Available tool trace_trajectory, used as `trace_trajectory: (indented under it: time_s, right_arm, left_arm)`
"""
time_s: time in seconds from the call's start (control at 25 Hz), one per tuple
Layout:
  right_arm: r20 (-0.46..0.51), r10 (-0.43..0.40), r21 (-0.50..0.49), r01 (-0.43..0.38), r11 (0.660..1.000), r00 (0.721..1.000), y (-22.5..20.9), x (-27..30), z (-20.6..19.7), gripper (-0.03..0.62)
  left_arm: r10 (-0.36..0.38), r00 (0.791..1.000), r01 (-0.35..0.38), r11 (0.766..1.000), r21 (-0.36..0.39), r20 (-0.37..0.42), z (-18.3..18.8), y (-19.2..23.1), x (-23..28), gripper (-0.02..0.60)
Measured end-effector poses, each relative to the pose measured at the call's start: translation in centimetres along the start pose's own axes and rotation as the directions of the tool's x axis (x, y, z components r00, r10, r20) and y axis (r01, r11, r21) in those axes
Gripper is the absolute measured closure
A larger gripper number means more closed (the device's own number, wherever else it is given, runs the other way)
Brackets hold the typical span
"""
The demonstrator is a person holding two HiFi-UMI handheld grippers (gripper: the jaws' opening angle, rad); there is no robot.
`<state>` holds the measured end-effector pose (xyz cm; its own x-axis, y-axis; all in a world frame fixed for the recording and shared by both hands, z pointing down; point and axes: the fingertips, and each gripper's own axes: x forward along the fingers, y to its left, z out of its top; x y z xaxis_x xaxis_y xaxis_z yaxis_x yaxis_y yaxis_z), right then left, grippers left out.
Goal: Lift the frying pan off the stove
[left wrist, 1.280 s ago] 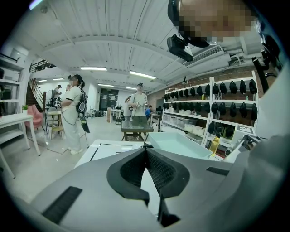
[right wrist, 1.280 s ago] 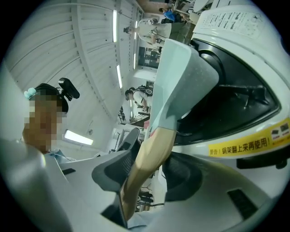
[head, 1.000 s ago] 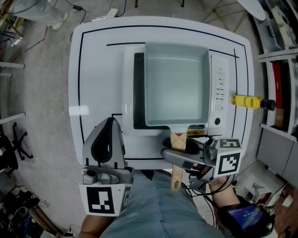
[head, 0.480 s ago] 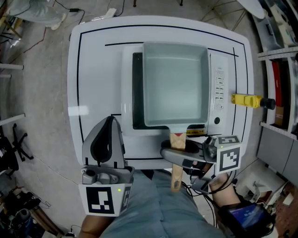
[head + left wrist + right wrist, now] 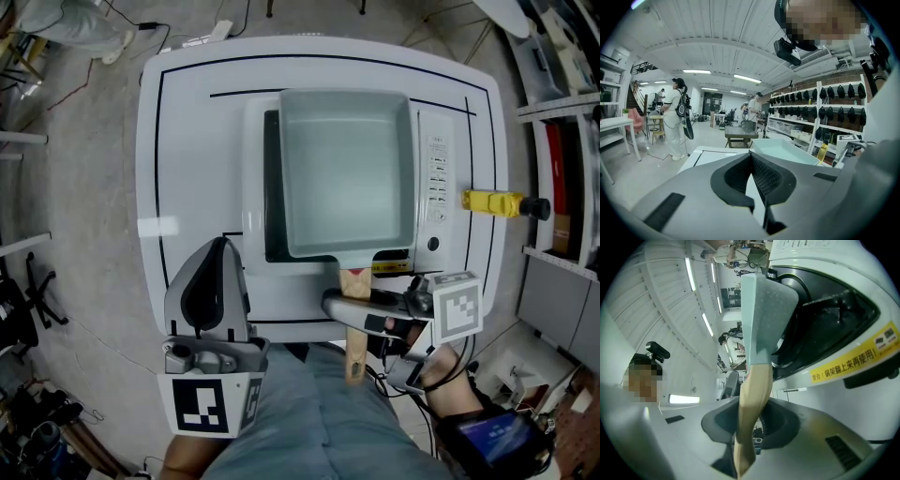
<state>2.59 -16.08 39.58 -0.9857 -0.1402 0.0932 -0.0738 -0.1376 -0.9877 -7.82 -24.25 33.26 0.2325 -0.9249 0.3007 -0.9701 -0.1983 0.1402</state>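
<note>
A square pale-green frying pan (image 5: 347,173) sits on the white induction stove (image 5: 258,281), its wooden handle (image 5: 355,281) pointing toward me. My right gripper (image 5: 339,305) reaches in from the right across the handle. In the right gripper view the handle (image 5: 752,399) runs between the jaws, which are closing, and a thin gap still shows on one side. The pan (image 5: 764,310) appears edge-on above the stove (image 5: 862,394). My left gripper (image 5: 217,246) hovers over the table's near left with its jaws together and nothing in them.
The stove stands on a white table (image 5: 187,141) with black lines. Its control panel (image 5: 437,178) runs along the right side. A yellow bottle (image 5: 495,202) lies at the table's right edge. Shelving stands at the right, and people are in the room behind.
The right gripper's jaws have narrowed around the wooden handle. The pan still rests on the stove, and the left gripper has stayed put.
</note>
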Motion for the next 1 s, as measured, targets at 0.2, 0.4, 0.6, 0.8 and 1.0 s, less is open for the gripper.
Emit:
trace_trajectory:
  time_s: [0.2,0.4,0.6,0.8,1.0]
  right_arm:
    - [-0.003,-0.014,0.01,0.014,1.0,1.0,-0.2,-0.1,0.2,0.485]
    - [0.001,-0.026,0.015,0.026,1.0,1.0,-0.2,0.1,0.1,0.488]
    - [0.023,-0.036,-0.003,0.036,0.999,0.999,0.2,0.2,0.4,0.488]
    - [0.023,-0.044,-0.009,0.044,0.999,0.999,0.3,0.3,0.3,0.488]
    - [0.042,-0.037,-0.013,0.037,0.999,0.998,0.7,0.2,0.7,0.488]
  left_arm:
    - [0.011,1.0,-0.011,1.0,0.006,-0.01,-0.2,0.1,-0.2,0.565]
    - [0.014,0.999,-0.015,1.0,-0.003,-0.035,-0.5,0.2,-0.8,0.565]
    - [0.013,0.999,-0.013,1.0,-0.014,-0.034,-0.2,0.3,-1.0,0.565]
    - [0.017,1.0,-0.017,1.0,-0.005,-0.018,0.4,0.6,-1.1,0.565]
    - [-0.001,1.0,0.001,1.0,-0.001,0.029,1.5,0.3,-0.6,0.565]
